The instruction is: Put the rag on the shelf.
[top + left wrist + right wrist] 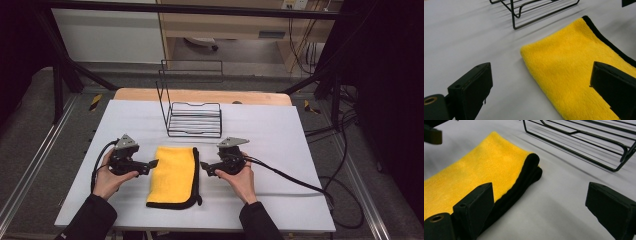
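Note:
A folded yellow cloth [173,175] with a black edge lies flat on the white table [280,130], between the two hands. My left gripper [151,164] sits just left of the cloth and points at it, jaws open and empty. In the left gripper view the cloth [569,72] spreads between and beyond the wide jaws of the left gripper [544,87]. My right gripper [205,167] sits just right of the cloth, open, with nothing between its jaws. The right gripper view has the cloth's black folded edge [524,182] beside the left jaw of the right gripper [541,207].
A black wire rack [192,117] with a tall upright frame stands behind the cloth at the table's middle back. Its base wires show in the left gripper view [534,12] and right gripper view [584,142]. Cables [300,182] trail off to the right.

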Demonstrator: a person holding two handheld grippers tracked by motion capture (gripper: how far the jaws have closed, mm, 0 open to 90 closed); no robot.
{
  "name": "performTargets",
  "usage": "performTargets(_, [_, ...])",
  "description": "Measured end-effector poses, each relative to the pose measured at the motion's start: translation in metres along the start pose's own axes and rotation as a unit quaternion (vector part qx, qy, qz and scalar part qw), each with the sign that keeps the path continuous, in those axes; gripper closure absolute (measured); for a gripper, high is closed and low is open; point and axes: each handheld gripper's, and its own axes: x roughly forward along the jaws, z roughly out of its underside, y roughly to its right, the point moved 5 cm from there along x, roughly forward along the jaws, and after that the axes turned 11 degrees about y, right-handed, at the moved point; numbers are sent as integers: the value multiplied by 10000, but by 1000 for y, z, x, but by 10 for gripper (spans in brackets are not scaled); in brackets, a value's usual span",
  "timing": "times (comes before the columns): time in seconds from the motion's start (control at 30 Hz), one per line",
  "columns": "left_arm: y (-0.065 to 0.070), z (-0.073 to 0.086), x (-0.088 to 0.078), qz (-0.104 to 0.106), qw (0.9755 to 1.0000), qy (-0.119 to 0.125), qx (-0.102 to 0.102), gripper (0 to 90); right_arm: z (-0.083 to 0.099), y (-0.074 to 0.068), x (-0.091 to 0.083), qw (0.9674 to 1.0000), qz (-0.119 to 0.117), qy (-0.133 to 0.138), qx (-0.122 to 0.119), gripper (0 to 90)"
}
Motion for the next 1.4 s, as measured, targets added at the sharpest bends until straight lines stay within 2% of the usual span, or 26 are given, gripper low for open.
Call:
performTargets(0.13, [-5, -2, 12, -112, 9999, -82, 23, 89, 4, 3, -5, 10000, 36, 13, 35, 72])
performTargets(0.23, [-9, -2, 21, -202, 9997, -88, -70, 145, 6, 3, -8, 9999, 79, -90, -39, 60])
performTargets(0.33, [-12, 1, 31, -164, 9994, -136, -284, 196, 8, 3, -11, 9999, 76, -85, -77, 59])
performTargets(0.47, [-15, 6, 39, -199, 9990, -254, -293, 299, 10, 2, -12, 9999, 80, -91, -41, 55])
performTargets(0.6, [-17, 6, 42, -178, 9990, -164, -384, 450, 12, 1, -11, 9999, 59, -105, -13, 52])
performTargets(0.7, [-18, 8, 44, -166, 9986, -226, -443, 515, 13, 0, -10, 9999, 56, -112, -7, 53])
performTargets(0.9, [-15, 13, 51, -72, 9979, -397, -514, 601, 14, -1, -8, 10000, 25, -90, 32, 52])
performTargets(1.2, [-11, 15, 55, 8, 9979, -424, -485, 708, 11, 1, -7, 10000, 42, -31, 81, 50])
performTargets(1.3, [-11, 16, 56, 65, 9973, -422, -593, 748, 9, 1, -5, 9998, 59, 8, 166, 47])
performTargets(1.4, [-10, 17, 56, 79, 9977, -425, -524, 770, 5, 0, -1, 9998, 70, 80, 149, 44])
